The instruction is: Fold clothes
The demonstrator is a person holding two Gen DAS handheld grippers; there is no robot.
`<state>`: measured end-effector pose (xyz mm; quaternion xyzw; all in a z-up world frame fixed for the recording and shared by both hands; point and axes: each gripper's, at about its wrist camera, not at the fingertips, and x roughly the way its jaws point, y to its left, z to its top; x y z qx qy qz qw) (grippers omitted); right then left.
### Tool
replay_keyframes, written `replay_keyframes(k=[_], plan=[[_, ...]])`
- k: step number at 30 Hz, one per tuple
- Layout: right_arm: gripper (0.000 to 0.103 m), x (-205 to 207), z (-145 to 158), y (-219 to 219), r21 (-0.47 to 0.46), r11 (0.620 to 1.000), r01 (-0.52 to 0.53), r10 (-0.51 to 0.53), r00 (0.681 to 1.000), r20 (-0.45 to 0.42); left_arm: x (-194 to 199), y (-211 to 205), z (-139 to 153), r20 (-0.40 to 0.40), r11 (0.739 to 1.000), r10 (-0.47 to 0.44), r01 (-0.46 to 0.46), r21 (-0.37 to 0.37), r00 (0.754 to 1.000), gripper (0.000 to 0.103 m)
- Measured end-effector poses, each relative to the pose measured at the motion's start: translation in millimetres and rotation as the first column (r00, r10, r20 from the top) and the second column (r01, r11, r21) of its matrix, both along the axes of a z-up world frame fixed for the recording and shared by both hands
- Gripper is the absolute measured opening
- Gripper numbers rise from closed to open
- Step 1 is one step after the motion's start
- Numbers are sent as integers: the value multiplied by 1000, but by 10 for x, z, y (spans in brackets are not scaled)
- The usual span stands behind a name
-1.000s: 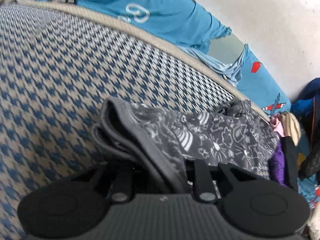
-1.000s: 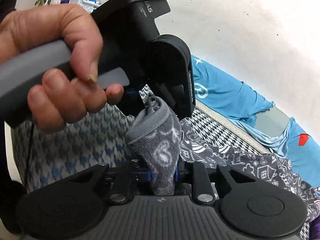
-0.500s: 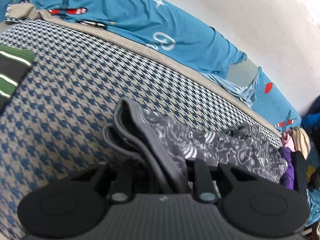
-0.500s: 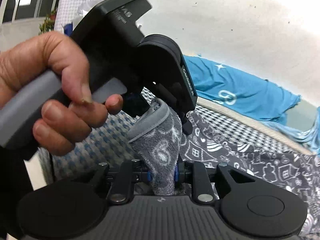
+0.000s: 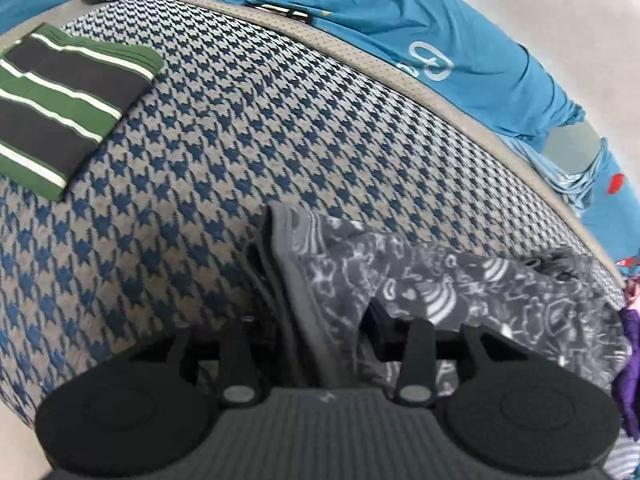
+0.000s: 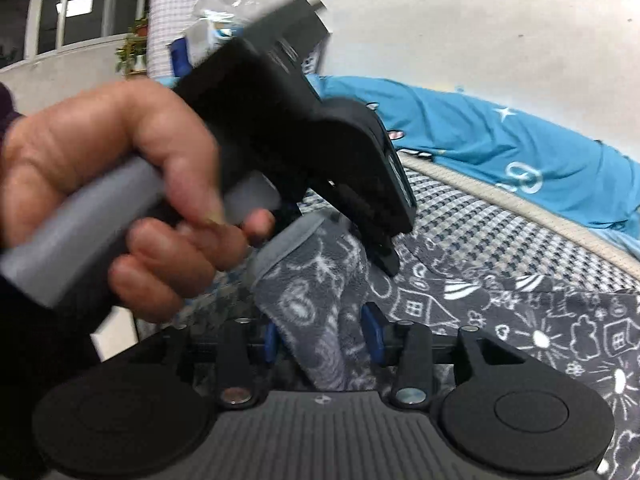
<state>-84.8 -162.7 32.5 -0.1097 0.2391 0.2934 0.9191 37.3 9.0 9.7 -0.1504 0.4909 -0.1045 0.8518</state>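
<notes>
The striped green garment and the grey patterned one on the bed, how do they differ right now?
The striped green garment is folded flat into a neat rectangle; the grey patterned garment lies rumpled and spread out. The striped one sits untouched at the far left of the houndstooth bedcover; the grey one has its banded edge between the jaws of the left gripper and the right gripper, which have just been opening. Both rest on the same bedcover.

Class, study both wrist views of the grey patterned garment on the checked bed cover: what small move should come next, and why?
Probably draw both grippers back off the cloth. The jaws of the left gripper and right gripper have just been opening; the grey patterned garment sits loosely between them, with gaps beside its folded edge, and lies on the checked bed cover. Pulling away lets it settle.
</notes>
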Motion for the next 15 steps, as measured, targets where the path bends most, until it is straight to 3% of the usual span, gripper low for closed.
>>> replay_keyframes(k=[3,4,5,15], plan=[[41,-34,20,-63,16,1000,-24,24,1000,-20,-48,-55,92,64,998,7,-10,56,998,57],[41,-75,-22,-83,25,999,-21,22,999,-23,-58,-67,118,84,997,12,-19,80,996,70],[41,-106,-33,-103,33,999,-17,18,1000,-24,-66,-63,125,95,996,14,-22,85,995,75],[42,-305,156,-417,128,992,10,-3,999,-54,-109,-101,22,69,995,-3,-4,100,998,81]])
